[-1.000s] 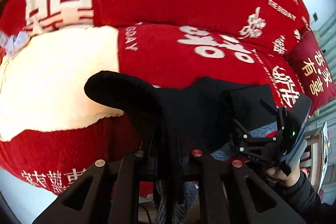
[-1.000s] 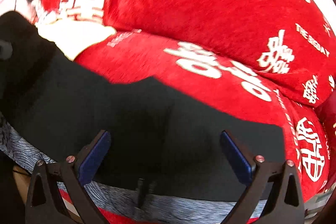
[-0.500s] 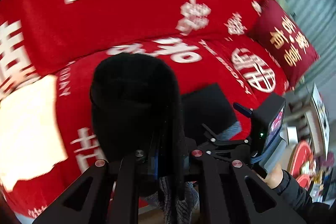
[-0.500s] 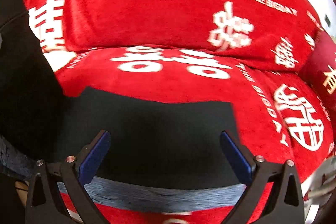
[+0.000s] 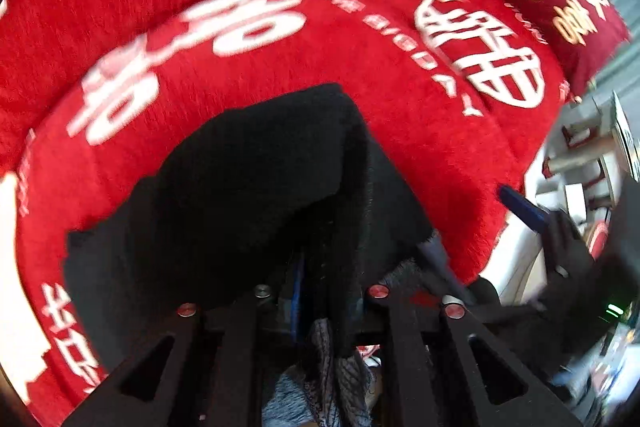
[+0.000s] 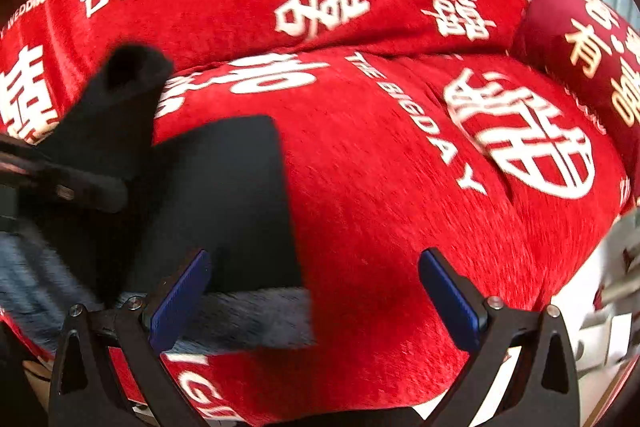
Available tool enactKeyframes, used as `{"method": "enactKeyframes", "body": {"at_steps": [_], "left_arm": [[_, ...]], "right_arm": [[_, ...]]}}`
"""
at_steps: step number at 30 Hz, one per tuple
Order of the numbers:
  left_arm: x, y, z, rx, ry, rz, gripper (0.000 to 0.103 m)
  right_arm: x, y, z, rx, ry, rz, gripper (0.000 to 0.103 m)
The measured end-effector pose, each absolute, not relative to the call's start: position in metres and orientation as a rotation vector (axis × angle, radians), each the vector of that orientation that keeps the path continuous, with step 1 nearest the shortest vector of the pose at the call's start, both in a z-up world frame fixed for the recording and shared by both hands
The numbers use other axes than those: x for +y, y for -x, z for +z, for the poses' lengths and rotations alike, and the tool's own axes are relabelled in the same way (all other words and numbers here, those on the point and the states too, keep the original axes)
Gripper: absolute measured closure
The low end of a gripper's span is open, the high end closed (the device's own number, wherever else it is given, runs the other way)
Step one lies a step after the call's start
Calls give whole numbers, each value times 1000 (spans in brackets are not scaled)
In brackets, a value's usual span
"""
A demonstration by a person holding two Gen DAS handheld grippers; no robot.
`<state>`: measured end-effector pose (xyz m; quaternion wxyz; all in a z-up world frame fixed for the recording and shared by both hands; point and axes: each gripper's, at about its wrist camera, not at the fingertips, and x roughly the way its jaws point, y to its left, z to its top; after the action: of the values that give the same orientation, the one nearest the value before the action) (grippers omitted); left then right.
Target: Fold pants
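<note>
Black pants with a grey inner lining lie on a red sofa cover. My left gripper is shut on a bunched fold of the pants and holds it up, so the cloth drapes over the fingers and hides them. In the right wrist view the pants lie at the left, with a grey band along the near edge and the raised fold at the upper left. My right gripper is open and empty, its blue pads spread over the pants' right edge and bare red cover.
The red sofa cover with white characters spans both views. A dark red cushion with gold characters lies at the right. Shelves and clutter stand past the sofa's right edge. The right gripper shows at the right of the left wrist view.
My left gripper has carried the held fold to the right over the lying pants. My right gripper has shifted right, staying open, so the pants now sit at its left.
</note>
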<state>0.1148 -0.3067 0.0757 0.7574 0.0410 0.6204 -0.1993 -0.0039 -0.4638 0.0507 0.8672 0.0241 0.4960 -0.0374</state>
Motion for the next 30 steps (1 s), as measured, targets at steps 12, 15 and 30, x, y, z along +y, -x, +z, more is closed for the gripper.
{"method": "enactKeyframes", "body": {"at_steps": [12, 15, 30], "left_arm": [[-287, -109, 116, 1287, 109, -519, 30], [-267, -105, 123, 1260, 132, -489, 30], [-113, -52, 58, 1258, 320, -119, 30]], "right_arm": [[-490, 46, 61, 942, -356, 352, 0], [-473, 44, 56, 966, -334, 444, 0], [-407, 44, 43, 1095, -266, 535, 28]]}}
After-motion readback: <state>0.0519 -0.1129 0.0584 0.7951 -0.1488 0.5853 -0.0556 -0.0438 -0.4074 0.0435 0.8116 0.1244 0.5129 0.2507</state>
